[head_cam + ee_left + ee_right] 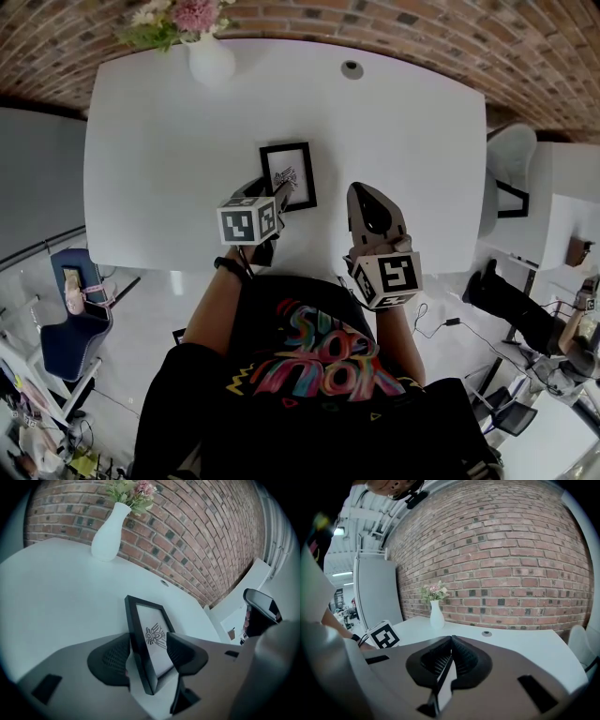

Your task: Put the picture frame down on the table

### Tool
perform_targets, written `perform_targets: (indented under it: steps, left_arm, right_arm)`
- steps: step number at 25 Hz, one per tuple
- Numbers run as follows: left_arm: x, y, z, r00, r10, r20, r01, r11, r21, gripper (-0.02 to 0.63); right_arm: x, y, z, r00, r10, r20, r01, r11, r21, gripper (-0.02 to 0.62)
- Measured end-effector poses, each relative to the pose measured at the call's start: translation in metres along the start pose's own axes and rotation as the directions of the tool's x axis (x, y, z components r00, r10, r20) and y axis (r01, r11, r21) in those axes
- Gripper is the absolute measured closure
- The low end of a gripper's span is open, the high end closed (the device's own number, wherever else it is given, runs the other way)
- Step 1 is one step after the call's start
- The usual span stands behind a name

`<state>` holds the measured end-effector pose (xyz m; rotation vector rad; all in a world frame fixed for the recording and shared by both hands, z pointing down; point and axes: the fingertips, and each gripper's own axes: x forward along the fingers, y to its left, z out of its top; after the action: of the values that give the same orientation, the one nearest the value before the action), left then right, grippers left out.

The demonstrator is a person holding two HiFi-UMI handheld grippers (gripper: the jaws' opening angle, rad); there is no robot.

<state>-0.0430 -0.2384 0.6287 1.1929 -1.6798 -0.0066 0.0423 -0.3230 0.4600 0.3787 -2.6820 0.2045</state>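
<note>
The black-rimmed picture frame (pixel 288 175) sits over the middle of the white table (pixel 169 141), pinched near its lower end by the left gripper (pixel 281 192). One dark ribbed pad presses its back and the other presses its glass. The left gripper view shows the white print inside, a black winged emblem with no words I can read. There the picture frame (pixel 150 639) stands on edge, tilted, and I cannot tell whether its lower corner touches the tabletop.

The right gripper (pixel 362 190) hovers just beside it over the table's near edge. Its own view shows the right gripper (pixel 451 640) with its tips pressed together around nothing.

At the far edge a white ceramic vase (pixel 211 58) holds pink flowers (pixel 192 14), by the red brick wall (pixel 511 550). The head view alone shows the swirl of coloured lettering on the person's black shirt (pixel 328 361), too distorted to read.
</note>
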Motion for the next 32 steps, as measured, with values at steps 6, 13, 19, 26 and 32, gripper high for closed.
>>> perform_targets:
  steps: [6, 13, 19, 26, 32]
  left_arm:
    - [-0.002, 0.004, 0.005, 0.998, 0.009, 0.067, -0.011, 0.999, 0.032, 0.365]
    - [-0.009, 0.001, 0.013, 0.986, -0.044, 0.162, 0.040, 0.999, 0.029, 0.365]
    - [-0.024, -0.011, 0.035, 0.952, -0.139, 0.273, 0.139, 0.990, 0.022, 0.365]
    - [-0.046, -0.024, 0.052, 0.926, -0.191, 0.326, 0.184, 0.982, 0.051, 0.365]
    - [-0.089, -0.049, 0.080, 0.887, -0.258, 0.382, 0.224, 0.966, 0.131, 0.370]
  right_arm:
    - [0.001, 0.000, -0.003, 1.000, -0.003, -0.025, 0.003, 1.000, 0.007, 0.574]
    - [0.001, 0.002, -0.001, 1.000, -0.007, -0.010, 0.007, 1.000, -0.005, 0.574]
    - [0.000, 0.006, -0.001, 1.000, -0.012, -0.015, 0.011, 1.000, -0.009, 0.574]
    - [-0.003, 0.014, 0.007, 1.000, -0.013, 0.004, 0.013, 1.000, -0.020, 0.574]
    - [-0.010, 0.022, 0.030, 0.998, -0.018, 0.065, 0.021, 0.999, -0.040, 0.574]
